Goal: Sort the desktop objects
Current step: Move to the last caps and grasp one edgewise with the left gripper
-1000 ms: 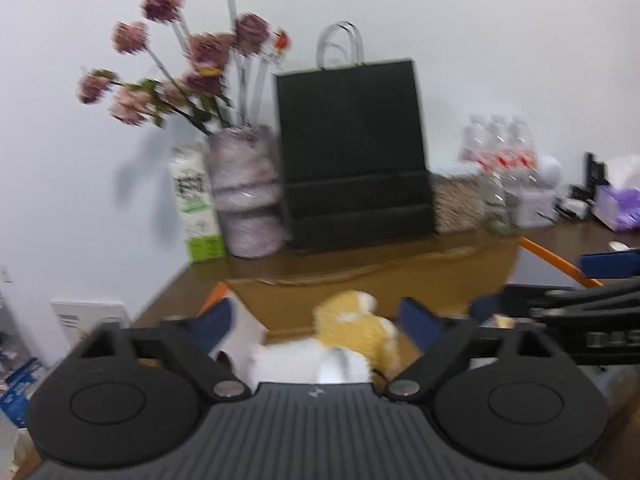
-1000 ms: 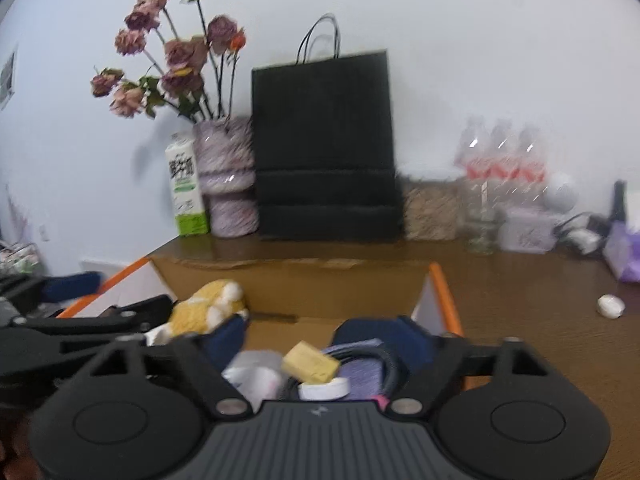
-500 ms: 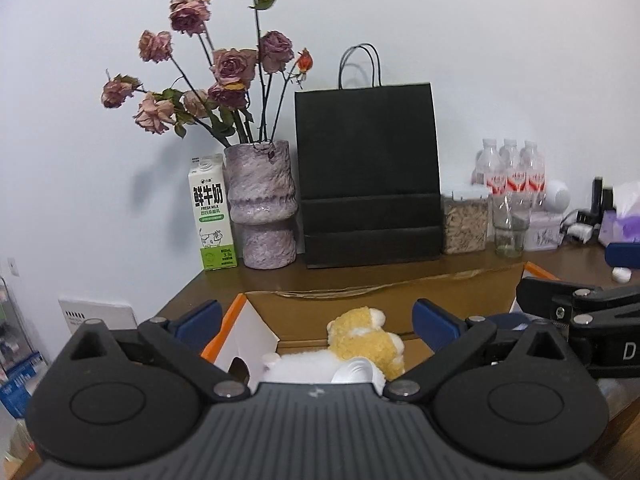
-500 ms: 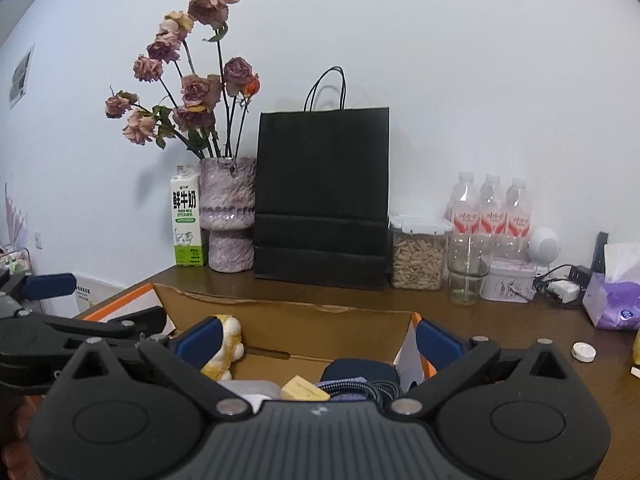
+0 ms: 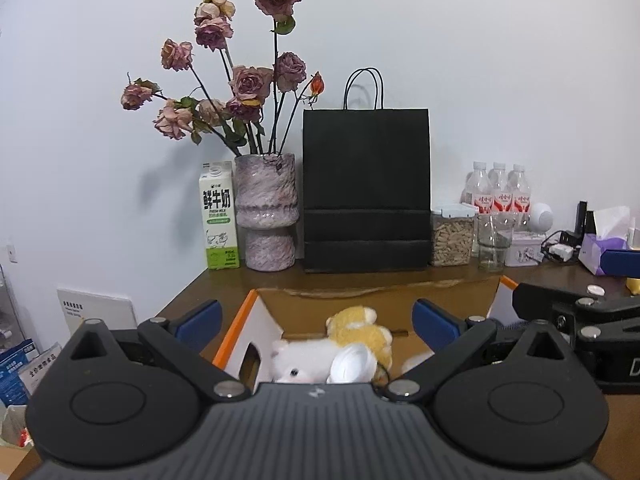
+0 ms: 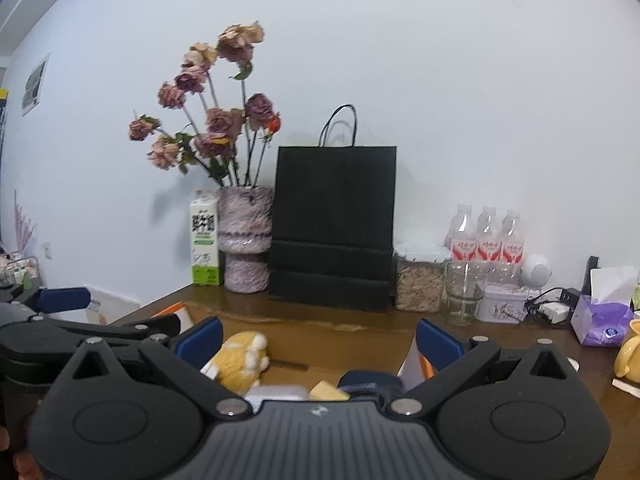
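An open cardboard box (image 5: pixel 360 308) stands on the brown desk, also in the right wrist view (image 6: pixel 340 344). It holds a yellow plush toy (image 5: pixel 360 330) (image 6: pixel 240 364), a white plush toy (image 5: pixel 300 362), a white lid (image 5: pixel 352 364), a yellow block (image 6: pixel 326 391) and a dark blue item (image 6: pixel 370 382). My left gripper (image 5: pixel 316 320) is open and empty, raised above the box's near side. My right gripper (image 6: pixel 318 338) is open and empty, also above the box. Each gripper shows at the edge of the other's view.
Along the wall stand a milk carton (image 5: pixel 218 216), a vase of dried roses (image 5: pixel 266 212), a black paper bag (image 5: pixel 366 192), a grain jar (image 5: pixel 452 236), a glass (image 5: pixel 494 242) and water bottles (image 5: pixel 498 192). A purple tissue box (image 6: pixel 602 316) and yellow mug (image 6: pixel 630 354) sit right.
Both grippers have risen and pulled back from the box, so the wall and the shelf items sit lower in view. Both stayed open and empty.
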The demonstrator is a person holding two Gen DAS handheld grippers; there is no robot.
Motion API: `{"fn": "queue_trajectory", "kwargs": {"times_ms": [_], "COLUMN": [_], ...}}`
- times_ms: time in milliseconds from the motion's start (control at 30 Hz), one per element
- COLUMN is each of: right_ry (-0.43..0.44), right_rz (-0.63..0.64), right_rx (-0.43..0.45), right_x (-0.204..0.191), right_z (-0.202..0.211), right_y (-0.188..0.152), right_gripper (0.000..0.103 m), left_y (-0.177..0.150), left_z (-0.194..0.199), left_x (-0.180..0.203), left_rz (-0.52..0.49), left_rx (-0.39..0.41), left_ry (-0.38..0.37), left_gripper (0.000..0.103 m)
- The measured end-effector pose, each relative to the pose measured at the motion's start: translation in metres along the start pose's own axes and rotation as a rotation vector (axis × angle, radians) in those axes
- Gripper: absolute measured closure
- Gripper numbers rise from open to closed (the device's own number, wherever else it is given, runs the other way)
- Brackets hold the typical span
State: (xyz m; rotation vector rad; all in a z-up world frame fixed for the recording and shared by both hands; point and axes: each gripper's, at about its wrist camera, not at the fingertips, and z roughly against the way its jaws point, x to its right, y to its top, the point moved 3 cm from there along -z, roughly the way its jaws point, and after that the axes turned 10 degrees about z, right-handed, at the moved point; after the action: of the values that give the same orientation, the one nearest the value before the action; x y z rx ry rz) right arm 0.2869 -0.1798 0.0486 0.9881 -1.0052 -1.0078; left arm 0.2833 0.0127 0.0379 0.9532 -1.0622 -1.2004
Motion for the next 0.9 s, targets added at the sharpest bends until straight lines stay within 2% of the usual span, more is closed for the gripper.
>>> {"fn": "queue_trajectory", "kwargs": {"times_ms": [267,433,900], "right_ry": [0.053,0.056,0.069], "right_rz": [0.023,0.043,0.027], "right_rx": [-0.051,-0.088,-0.228], "right_x": [-0.019,-0.026,-0.031], "right_z": [0.034,0.049,0.057], "right_y": [-0.016,-0.029,-0.074], "right_gripper": [0.0,0.0,0.0], "left_y": [-0.018,-0.035,-0.071], "left_z": [0.03,0.04,0.045], "left_x": [-0.01,-0.014,-0.024], "left_rz": [-0.023,-0.029,-0.042], "left_rx": [-0.053,-0.111,-0.255], "left_ry": [-0.01,-0.022,-0.022], "left_gripper": [0.0,0.0,0.0]}}
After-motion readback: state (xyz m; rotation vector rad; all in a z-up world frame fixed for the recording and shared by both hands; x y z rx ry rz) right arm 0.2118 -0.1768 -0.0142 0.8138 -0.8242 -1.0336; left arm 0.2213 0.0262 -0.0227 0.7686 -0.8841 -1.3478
